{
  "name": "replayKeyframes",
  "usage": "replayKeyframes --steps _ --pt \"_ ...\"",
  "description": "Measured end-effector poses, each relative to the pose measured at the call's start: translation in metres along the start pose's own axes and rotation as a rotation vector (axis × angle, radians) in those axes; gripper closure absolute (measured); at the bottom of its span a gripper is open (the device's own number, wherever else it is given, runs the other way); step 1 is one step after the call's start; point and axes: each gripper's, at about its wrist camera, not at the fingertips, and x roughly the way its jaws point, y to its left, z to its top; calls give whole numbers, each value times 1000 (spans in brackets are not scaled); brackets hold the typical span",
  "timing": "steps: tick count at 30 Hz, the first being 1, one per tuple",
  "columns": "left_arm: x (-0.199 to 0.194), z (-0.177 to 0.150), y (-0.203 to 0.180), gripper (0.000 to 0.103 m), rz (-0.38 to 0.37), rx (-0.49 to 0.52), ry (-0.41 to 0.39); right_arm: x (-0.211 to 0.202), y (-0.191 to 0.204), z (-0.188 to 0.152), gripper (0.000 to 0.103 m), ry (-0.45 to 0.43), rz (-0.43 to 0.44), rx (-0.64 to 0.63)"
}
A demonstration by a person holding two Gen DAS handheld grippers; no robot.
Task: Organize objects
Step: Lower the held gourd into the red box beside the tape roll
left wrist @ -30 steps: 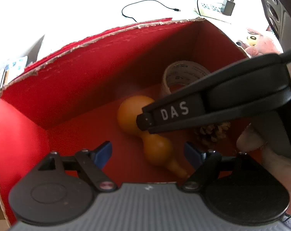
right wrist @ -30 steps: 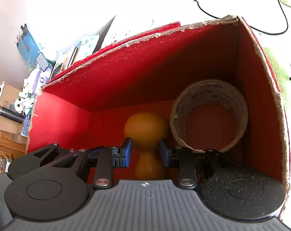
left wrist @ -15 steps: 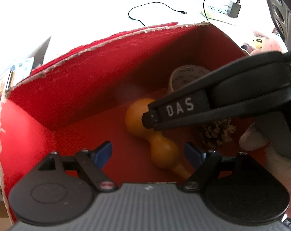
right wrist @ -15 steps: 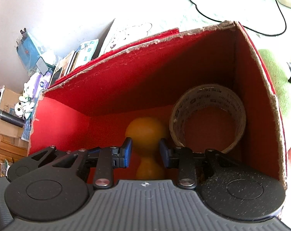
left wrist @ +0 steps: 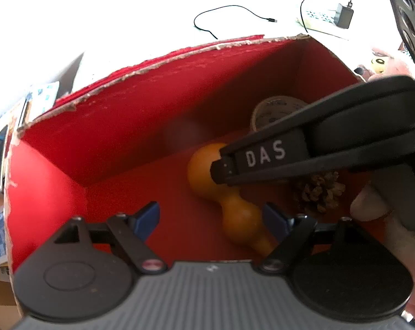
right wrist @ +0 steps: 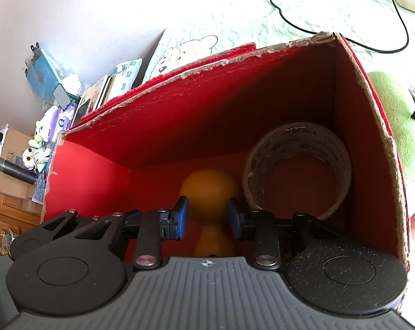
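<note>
An orange gourd lies on the floor of an open red box, big bulb away from me. My right gripper reaches into the box from the right. Its jaws stand partly open just over the gourd's waist, and the waist shows free below the near finger. My left gripper hangs wide open over the box's near side with nothing between its blue pads. A tape roll stands in the right back corner. A pine cone lies by the gourd.
The box walls have torn cardboard rims and close in on all sides. A person's hand holds the right gripper. Behind the box lie a black cable and a charger. A pink plush and a green plush sit right of it.
The left view has tilted a little, so the box now sits lower and further right in it. The gourd, the tape roll and the right gripper keep their places.
</note>
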Motion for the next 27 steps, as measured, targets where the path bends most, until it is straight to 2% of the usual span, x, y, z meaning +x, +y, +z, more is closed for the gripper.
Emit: replayKeyframes --steps 16,27 --pt "-6 -4 -6 21 53 -5 -14 -2 1 -1 68 -32 0 -2" --pt "-3 5 -6 21 72 -8 -9 -3 2 -1 68 -44 6 -3"
